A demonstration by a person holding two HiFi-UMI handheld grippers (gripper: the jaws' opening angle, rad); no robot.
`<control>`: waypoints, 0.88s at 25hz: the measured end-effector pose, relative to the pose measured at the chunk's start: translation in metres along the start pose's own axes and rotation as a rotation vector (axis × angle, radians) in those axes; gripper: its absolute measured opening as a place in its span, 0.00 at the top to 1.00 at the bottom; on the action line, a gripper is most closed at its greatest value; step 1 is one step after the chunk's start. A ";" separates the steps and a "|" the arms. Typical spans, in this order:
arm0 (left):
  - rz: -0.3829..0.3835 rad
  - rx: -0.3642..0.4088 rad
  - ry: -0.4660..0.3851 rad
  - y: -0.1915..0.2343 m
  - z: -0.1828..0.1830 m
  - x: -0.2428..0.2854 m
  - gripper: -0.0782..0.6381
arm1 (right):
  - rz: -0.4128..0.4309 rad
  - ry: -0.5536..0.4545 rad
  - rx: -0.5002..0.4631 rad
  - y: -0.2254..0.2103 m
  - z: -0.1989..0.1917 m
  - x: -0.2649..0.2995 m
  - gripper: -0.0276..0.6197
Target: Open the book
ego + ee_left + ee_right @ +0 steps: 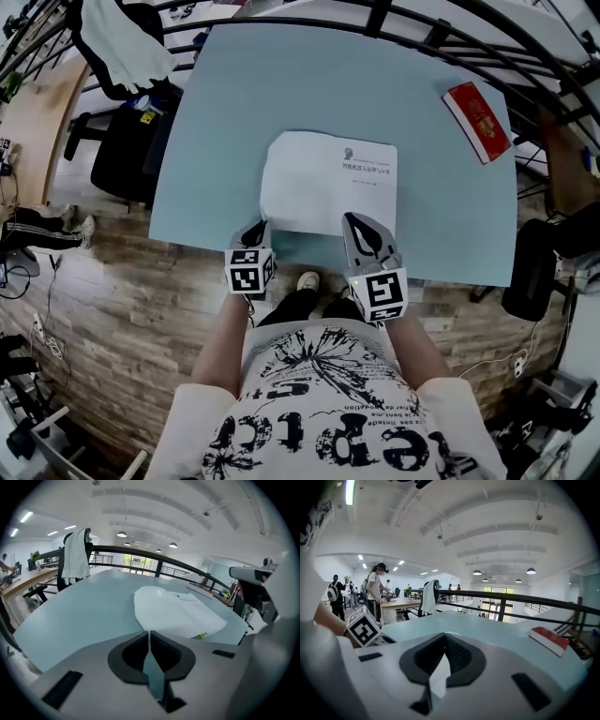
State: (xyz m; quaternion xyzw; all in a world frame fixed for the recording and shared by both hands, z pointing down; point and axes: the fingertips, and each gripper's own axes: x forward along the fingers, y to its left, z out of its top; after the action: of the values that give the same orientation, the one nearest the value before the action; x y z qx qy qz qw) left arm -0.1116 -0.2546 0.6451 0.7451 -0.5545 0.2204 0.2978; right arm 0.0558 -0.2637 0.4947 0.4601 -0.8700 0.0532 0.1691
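A closed white book (328, 183) with a few lines of print on its cover lies on the light blue table (234, 94), near the front edge. In the left gripper view the book (178, 611) lies just ahead and to the right. My left gripper (262, 225) sits at the book's near left corner, its jaws shut with nothing between them (149, 632). My right gripper (352, 217) hovers over the book's near edge, right of centre, and its jaws meet at the tips (444, 634), holding nothing. The left gripper's marker cube (363, 627) shows beside the right one.
A red book (478, 120) lies at the table's far right corner. A black chair draped with a white garment (122, 47) stands off the far left corner. A dark railing (431, 33) runs behind the table. People stand at desks in the background (377, 588).
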 end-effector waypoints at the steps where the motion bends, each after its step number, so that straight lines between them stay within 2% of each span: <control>1: 0.001 -0.017 0.009 0.001 -0.003 0.003 0.85 | -0.005 0.001 -0.001 0.000 -0.001 -0.001 0.94; 6: 0.010 -0.088 0.072 0.004 -0.015 0.009 0.84 | -0.033 0.011 0.006 -0.007 -0.005 -0.008 0.94; 8: 0.013 -0.095 0.082 0.004 -0.016 0.009 0.81 | -0.042 0.009 0.010 -0.011 -0.004 -0.011 0.94; 10: 0.012 -0.089 0.086 0.004 -0.017 0.008 0.72 | -0.051 0.004 0.010 -0.013 -0.004 -0.015 0.94; 12: 0.009 -0.088 0.086 0.004 -0.017 0.004 0.69 | -0.057 -0.005 0.006 -0.015 -0.002 -0.018 0.94; 17: 0.014 -0.070 0.021 0.004 0.005 -0.014 0.69 | -0.077 -0.043 0.001 -0.019 0.012 -0.027 0.94; 20: 0.003 -0.021 -0.040 -0.004 0.034 -0.024 0.70 | -0.085 -0.067 -0.008 -0.022 0.021 -0.033 0.94; 22: -0.018 0.012 -0.101 -0.013 0.060 -0.034 0.74 | -0.087 -0.086 -0.012 -0.023 0.030 -0.038 0.94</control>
State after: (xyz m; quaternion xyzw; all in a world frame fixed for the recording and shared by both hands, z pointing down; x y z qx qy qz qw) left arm -0.1087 -0.2691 0.5765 0.7620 -0.5609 0.1832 0.2667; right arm 0.0877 -0.2543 0.4523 0.4982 -0.8560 0.0208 0.1363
